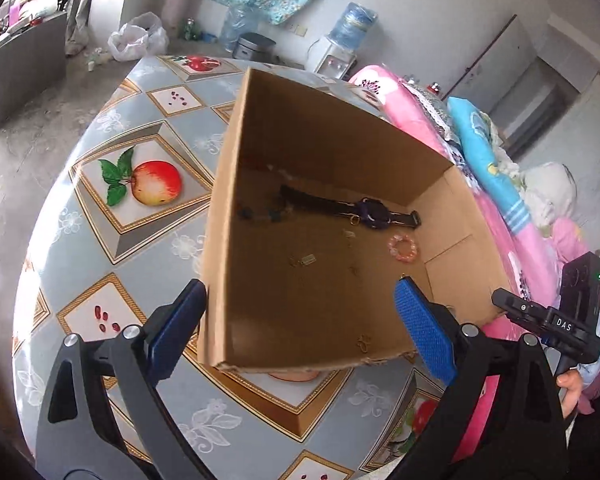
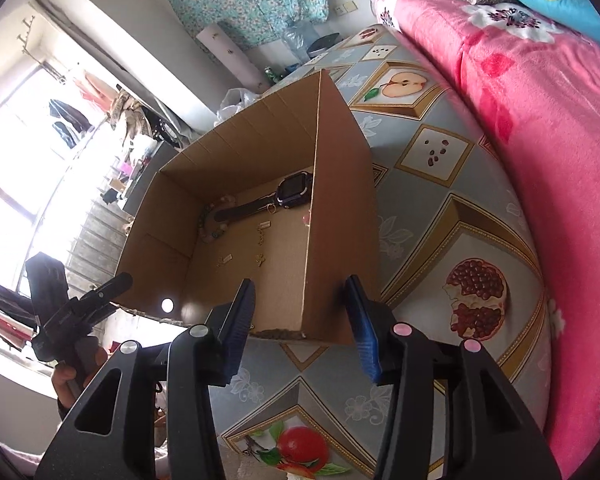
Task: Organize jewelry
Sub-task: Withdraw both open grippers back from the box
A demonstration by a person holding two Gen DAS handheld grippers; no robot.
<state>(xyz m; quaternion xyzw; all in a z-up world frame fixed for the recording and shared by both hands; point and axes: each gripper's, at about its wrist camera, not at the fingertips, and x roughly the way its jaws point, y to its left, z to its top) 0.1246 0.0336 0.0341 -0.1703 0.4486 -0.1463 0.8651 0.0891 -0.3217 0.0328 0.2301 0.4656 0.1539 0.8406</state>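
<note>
An open cardboard box [image 1: 236,208] stands on the round table; it also shows in the right wrist view [image 2: 340,208]. Inside lie a dark smartwatch [image 1: 370,213] [image 2: 290,192], a pink bead bracelet [image 1: 403,249], a dark beaded piece [image 1: 260,214] and small gold pieces [image 1: 306,260] [image 2: 262,258]. My left gripper [image 1: 300,332] is open and empty, its fingers spanning the box's near corner. My right gripper [image 2: 304,332] is open and empty, its fingers either side of the box's near wall. The right gripper also shows at the right edge of the left wrist view [image 1: 548,316].
The table wears a grey fruit-patterned cloth [image 1: 140,184] [image 2: 440,240]. Pink and blue bedding [image 1: 500,184] [image 2: 540,120] is piled beside the table. A water dispenser [image 1: 340,48] and bags stand on the floor behind.
</note>
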